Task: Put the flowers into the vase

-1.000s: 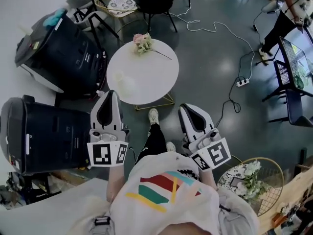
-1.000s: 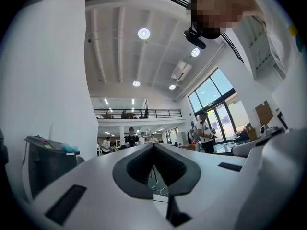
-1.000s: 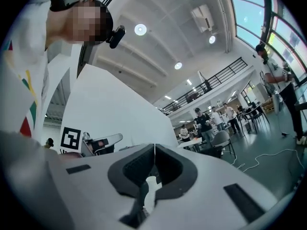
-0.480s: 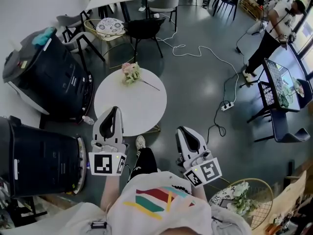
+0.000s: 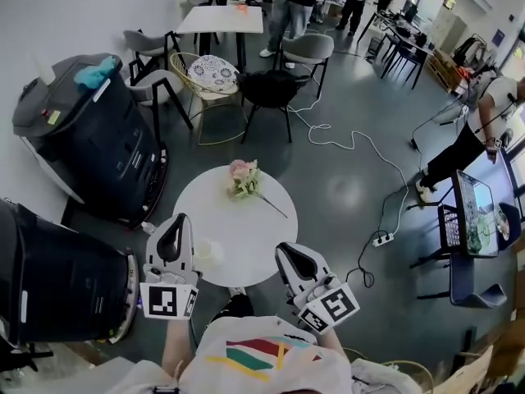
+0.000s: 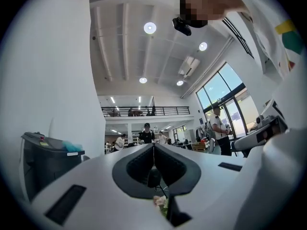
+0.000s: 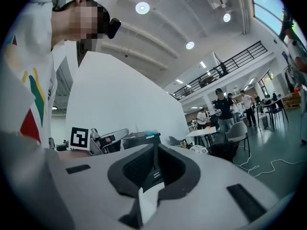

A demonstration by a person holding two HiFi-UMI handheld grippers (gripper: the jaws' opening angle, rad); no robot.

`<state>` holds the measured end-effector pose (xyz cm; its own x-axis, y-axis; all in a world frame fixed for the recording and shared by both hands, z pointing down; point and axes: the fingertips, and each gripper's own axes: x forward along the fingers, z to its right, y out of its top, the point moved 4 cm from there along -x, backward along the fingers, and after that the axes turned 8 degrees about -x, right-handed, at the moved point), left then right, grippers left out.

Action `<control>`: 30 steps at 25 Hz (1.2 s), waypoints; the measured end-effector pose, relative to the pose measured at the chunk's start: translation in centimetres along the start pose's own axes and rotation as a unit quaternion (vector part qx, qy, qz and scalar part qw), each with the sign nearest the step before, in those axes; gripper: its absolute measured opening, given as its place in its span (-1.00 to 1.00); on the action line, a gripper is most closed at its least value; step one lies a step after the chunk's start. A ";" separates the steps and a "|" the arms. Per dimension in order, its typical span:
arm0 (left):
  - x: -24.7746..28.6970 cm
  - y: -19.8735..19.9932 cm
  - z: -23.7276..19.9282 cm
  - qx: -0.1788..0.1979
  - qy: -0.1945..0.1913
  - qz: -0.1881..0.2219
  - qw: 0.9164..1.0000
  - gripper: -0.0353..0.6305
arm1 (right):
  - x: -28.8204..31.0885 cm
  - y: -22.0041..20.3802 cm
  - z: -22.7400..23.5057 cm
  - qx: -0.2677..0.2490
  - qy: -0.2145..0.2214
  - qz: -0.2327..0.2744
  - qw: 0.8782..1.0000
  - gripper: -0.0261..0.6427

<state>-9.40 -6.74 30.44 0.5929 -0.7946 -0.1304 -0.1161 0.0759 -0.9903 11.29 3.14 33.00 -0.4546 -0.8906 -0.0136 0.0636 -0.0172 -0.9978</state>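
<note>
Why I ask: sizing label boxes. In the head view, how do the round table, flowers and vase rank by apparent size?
1. round table.
2. flowers, counting the stem.
3. vase, though white on white, so its outline is unsure; the blooms alone look about its size.

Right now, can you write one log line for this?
left tool: shut, empty | right tool: shut, empty | flowers: lying on table | vase: no flowers

The round table [image 5: 246, 236] slides from the top of the head view down to the middle, and more people [image 5: 287, 2] show up at 12 o'clock. The right gripper [image 5: 287, 250] moves in from the side to the table's rim at 5 o'clock.
</note>
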 end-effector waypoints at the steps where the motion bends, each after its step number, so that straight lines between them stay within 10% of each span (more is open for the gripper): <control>1: 0.7 0.1 -0.9 0.000 0.005 0.005 1.000 -0.87 | 1.3 0.3 0.3 -0.008 0.007 -0.001 1.000 -0.88; 12: 7.0 -3.3 -7.5 -0.029 0.046 -0.010 0.998 -0.87 | 12.7 -0.7 5.2 -0.014 0.027 -0.027 0.999 -0.86; 25: 5.7 -1.8 -7.5 0.024 0.206 -0.017 0.978 -0.87 | 19.2 1.1 14.2 0.000 0.041 0.025 0.999 0.45; 30: 4.2 -2.4 -7.4 0.004 0.246 -0.007 0.969 -0.87 | 20.2 3.3 15.1 -0.038 0.131 0.032 0.990 0.52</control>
<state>-12.51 -14.66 32.64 0.1430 -0.9864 -0.0806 -0.1041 0.0660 -0.9924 15.75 -21.80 30.43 -0.6668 -0.7407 -0.0824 0.0361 0.0783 -0.9963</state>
